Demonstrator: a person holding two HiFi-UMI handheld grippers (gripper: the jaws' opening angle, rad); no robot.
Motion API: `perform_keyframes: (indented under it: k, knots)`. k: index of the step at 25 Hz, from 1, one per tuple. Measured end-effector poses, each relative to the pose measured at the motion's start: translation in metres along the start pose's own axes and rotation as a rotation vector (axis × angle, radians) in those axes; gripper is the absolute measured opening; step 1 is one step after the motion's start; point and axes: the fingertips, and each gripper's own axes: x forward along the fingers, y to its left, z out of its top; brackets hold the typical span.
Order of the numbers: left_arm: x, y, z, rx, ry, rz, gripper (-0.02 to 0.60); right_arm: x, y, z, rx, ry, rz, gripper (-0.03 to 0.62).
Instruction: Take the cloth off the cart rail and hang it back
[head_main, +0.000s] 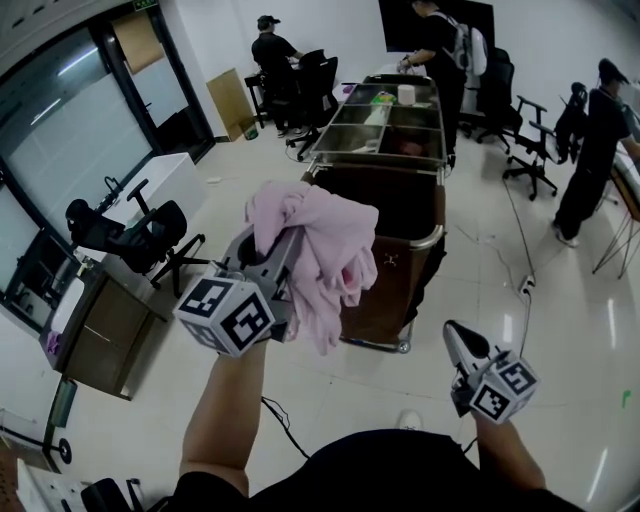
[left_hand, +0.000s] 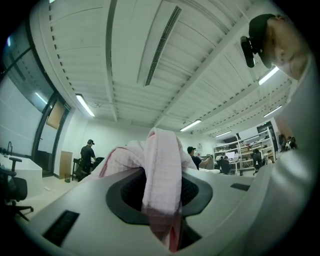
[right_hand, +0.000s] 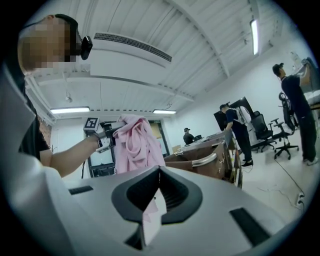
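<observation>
Left fingers (left_hand: 131, 194) clenched on the pink cloth (left_hand: 162, 170). A fold runs down between them, and the rest bunches over the tips and drapes on the far side. Left gripper (head_main: 275, 252) is raised, with the cloth (head_main: 325, 250) in the air, off the cart rail (head_main: 427, 239), at the near end of the brown housekeeping cart (head_main: 395, 290). Right gripper (head_main: 458, 342) is low and to the right, fingers pressed tip to tip, grasping nothing, well apart from the cloth.
</observation>
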Motion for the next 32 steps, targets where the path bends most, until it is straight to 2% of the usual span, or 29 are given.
perform_keyframes:
  k: [4,8,14,22,25,28,32]
  knots:
    - [0.040,-0.001,0.025,0.059,-0.026,0.007,0.101,-0.002,-0.019,0.007,0.005,-0.012,-0.002,0.015]
    - [0.078,0.006,0.041,0.146,-0.044,0.047,0.101,-0.004,-0.036,0.012,0.004,-0.022,-0.004,0.015]
    - [0.127,0.024,0.039,0.140,-0.024,0.100,0.101,-0.008,-0.059,0.020,-0.002,-0.025,-0.011,0.015]
    - [0.178,0.038,0.046,0.128,-0.045,0.128,0.101,-0.014,-0.087,0.023,0.002,-0.017,-0.030,0.015]
    - [0.196,0.044,0.017,0.133,0.054,0.127,0.102,-0.012,-0.091,0.023,0.006,-0.009,-0.030,0.015]
    - [0.201,0.046,-0.035,0.136,0.184,0.125,0.103,-0.012,-0.095,0.019,0.010,0.005,-0.032,0.015]
    - [0.198,0.048,-0.101,0.130,0.287,0.126,0.104,-0.010,-0.100,0.013,0.020,0.021,-0.033,0.015]
